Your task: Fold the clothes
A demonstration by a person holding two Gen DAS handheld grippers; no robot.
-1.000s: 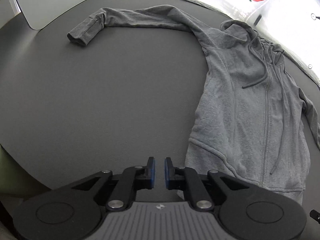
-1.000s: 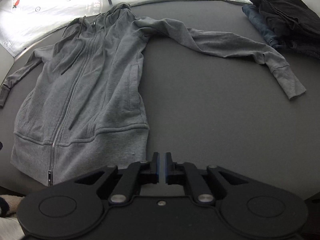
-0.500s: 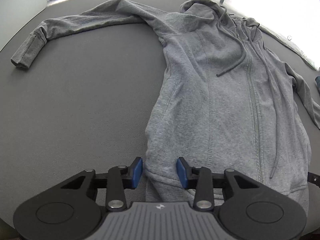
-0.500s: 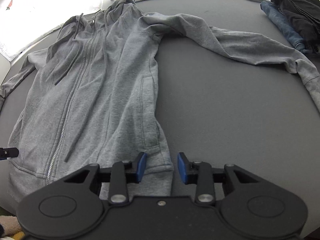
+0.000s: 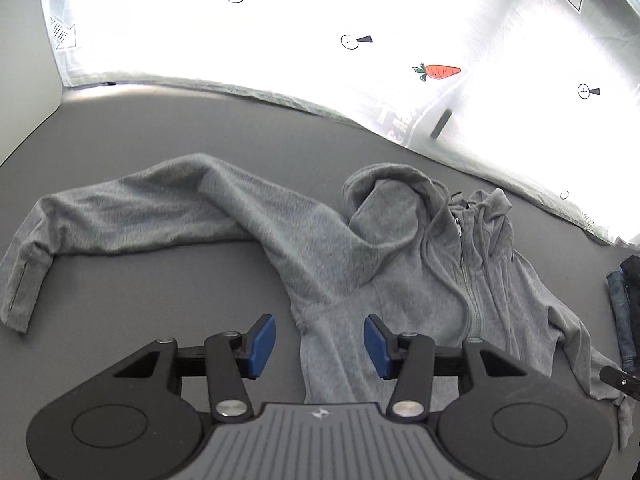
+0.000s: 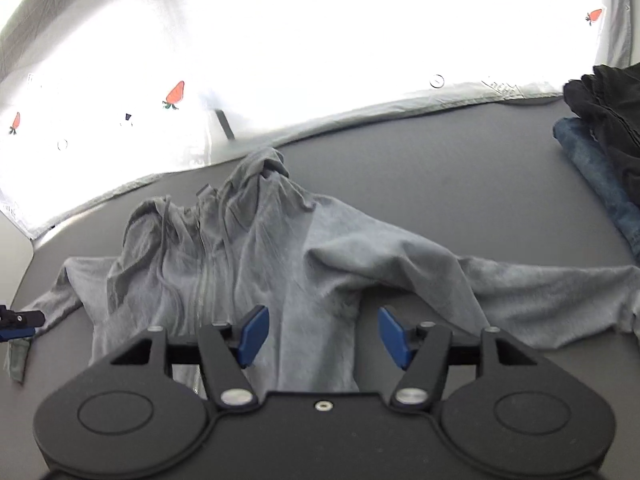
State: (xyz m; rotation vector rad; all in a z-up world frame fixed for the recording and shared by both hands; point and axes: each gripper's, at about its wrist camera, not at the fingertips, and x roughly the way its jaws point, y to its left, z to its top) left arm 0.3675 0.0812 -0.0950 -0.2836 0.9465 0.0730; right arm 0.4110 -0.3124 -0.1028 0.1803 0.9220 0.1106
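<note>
A grey zip hoodie [image 5: 380, 280] lies face up on the dark grey table [image 5: 160, 140], hood [image 5: 392, 196] at the far end. One sleeve [image 5: 120, 216] stretches left, the other sleeve [image 6: 520, 292] stretches right. My left gripper [image 5: 319, 344] is open, low over the hoodie's near left side, with fabric running between its blue pads [image 5: 262, 342]. My right gripper [image 6: 323, 336] is open too, low over the near right side of the hoodie [image 6: 260, 260], cloth between its pads [image 6: 394, 338]. The hem is hidden under both grippers.
A stack of folded dark clothes and jeans [image 6: 600, 140] sits at the table's right end, with its edge also showing in the left wrist view as folded jeans [image 5: 624, 304]. A bright white sheet printed with carrots [image 5: 438, 71] hangs behind the table.
Both grippers went from shut to wide open and dropped low onto the hoodie's near end. The cameras now tilt up toward the hood and the backdrop.
</note>
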